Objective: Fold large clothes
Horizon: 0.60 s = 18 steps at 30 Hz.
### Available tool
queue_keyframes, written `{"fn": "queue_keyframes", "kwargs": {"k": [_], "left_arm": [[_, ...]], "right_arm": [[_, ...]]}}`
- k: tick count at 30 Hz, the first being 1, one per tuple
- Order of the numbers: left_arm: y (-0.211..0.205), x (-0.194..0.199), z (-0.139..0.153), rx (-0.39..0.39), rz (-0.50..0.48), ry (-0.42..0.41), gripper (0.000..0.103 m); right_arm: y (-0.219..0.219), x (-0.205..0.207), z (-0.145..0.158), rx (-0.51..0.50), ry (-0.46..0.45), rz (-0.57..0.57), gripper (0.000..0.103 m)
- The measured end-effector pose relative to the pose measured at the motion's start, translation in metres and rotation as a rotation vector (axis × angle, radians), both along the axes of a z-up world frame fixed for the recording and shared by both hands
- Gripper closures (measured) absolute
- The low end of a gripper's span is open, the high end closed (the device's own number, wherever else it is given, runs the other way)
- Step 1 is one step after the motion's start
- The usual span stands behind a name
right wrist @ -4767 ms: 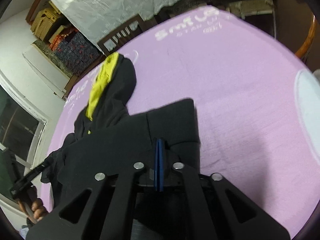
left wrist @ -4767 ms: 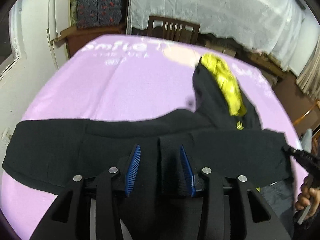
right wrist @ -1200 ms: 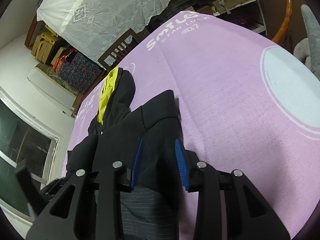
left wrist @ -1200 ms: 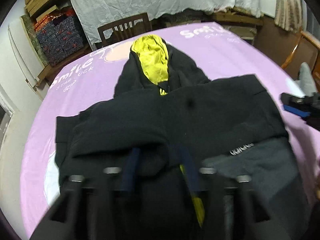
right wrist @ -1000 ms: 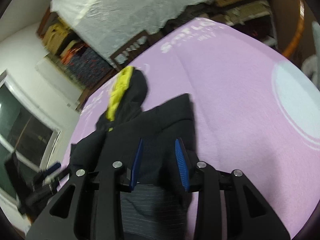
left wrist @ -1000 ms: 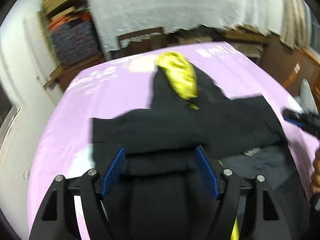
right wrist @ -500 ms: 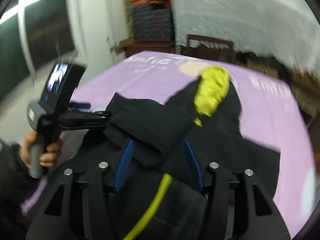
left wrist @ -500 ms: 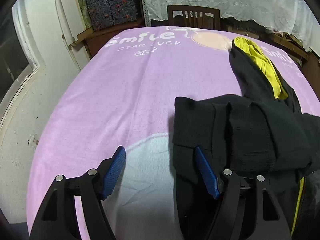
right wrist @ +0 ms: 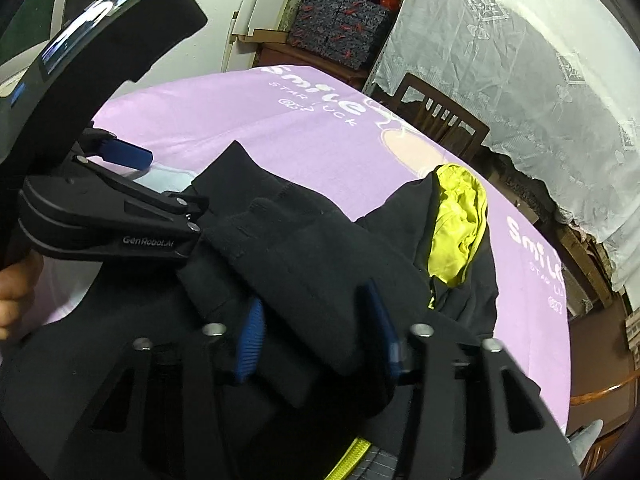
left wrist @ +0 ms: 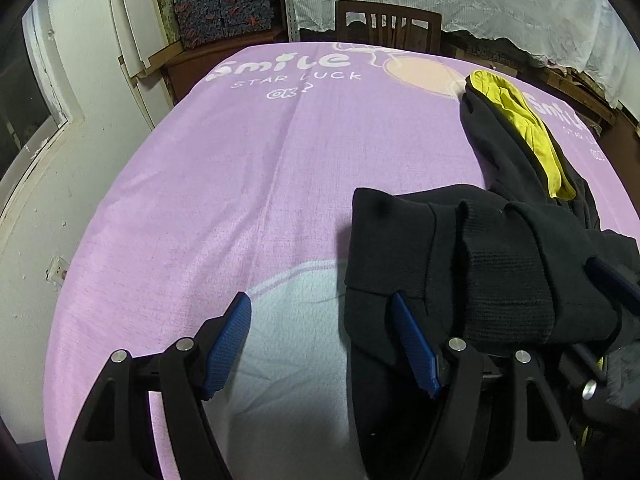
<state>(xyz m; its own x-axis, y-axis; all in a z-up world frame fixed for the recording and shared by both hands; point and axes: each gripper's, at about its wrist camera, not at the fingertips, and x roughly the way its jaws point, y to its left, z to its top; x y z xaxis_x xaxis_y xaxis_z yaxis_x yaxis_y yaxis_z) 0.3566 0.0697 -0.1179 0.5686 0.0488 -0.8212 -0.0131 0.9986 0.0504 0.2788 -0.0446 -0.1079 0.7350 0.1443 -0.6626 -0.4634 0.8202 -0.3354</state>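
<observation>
Black hoodie (left wrist: 500,264) on purple worktop (left wrist: 248,168); left claw (left wrist: 320,344) and right claw (right wrist: 316,332) both gape, holding nothing.

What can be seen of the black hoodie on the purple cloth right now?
The black hoodie looks like thick fleece, with ribbed cuffs and a hood lined in bright yellow. It lies partly folded on the purple cloth, sleeves doubled over the body, hood spread flat toward the far side. The open left tongs straddle its near edge, one finger on the fabric. The open right tongs sit around a folded sleeve.
</observation>
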Motion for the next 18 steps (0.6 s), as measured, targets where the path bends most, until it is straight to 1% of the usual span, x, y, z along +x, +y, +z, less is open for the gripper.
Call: {"fn": "queue_keyframes", "kwargs": {"k": [1, 3, 6, 8, 10, 13, 15, 16, 18], "left_arm": [[0.000, 0.000, 0.000, -0.001, 0.000, 0.000, 0.029], [-0.001, -0.001, 0.000, 0.012, -0.001, -0.008, 0.029], [-0.006, -0.002, 0.000, 0.046, -0.007, -0.028, 0.029], [-0.009, -0.004, 0.000, 0.066, -0.010, -0.040, 0.030], [-0.010, -0.004, -0.001, 0.073, -0.011, -0.044, 0.030], [-0.010, -0.003, -0.001, 0.069, -0.010, -0.042, 0.030], [-0.010, -0.004, -0.001, 0.068, -0.010, -0.043, 0.030], [-0.010, -0.004, -0.001, 0.070, -0.010, -0.043, 0.030], [-0.011, -0.004, -0.001, 0.077, -0.011, -0.046, 0.030]], "right_arm": [[-0.005, 0.001, 0.003, 0.026, 0.006, -0.007, 0.095], [-0.017, 0.002, 0.012, 0.107, 0.018, -0.028, 0.096], [-0.051, 0.006, 0.029, 0.266, 0.057, -0.099, 0.096], [-0.084, 0.006, 0.040, 0.383, 0.078, -0.167, 0.096], [-0.122, 0.006, 0.043, 0.501, 0.108, -0.238, 0.096], [-0.174, 0.005, 0.033, 0.639, 0.159, -0.327, 0.097], [-0.196, 0.000, 0.019, 0.725, 0.205, -0.346, 0.095], [-0.208, -0.002, 0.009, 0.771, 0.235, -0.363, 0.093], [-0.222, -0.003, -0.006, 0.823, 0.276, -0.389, 0.085]]}}
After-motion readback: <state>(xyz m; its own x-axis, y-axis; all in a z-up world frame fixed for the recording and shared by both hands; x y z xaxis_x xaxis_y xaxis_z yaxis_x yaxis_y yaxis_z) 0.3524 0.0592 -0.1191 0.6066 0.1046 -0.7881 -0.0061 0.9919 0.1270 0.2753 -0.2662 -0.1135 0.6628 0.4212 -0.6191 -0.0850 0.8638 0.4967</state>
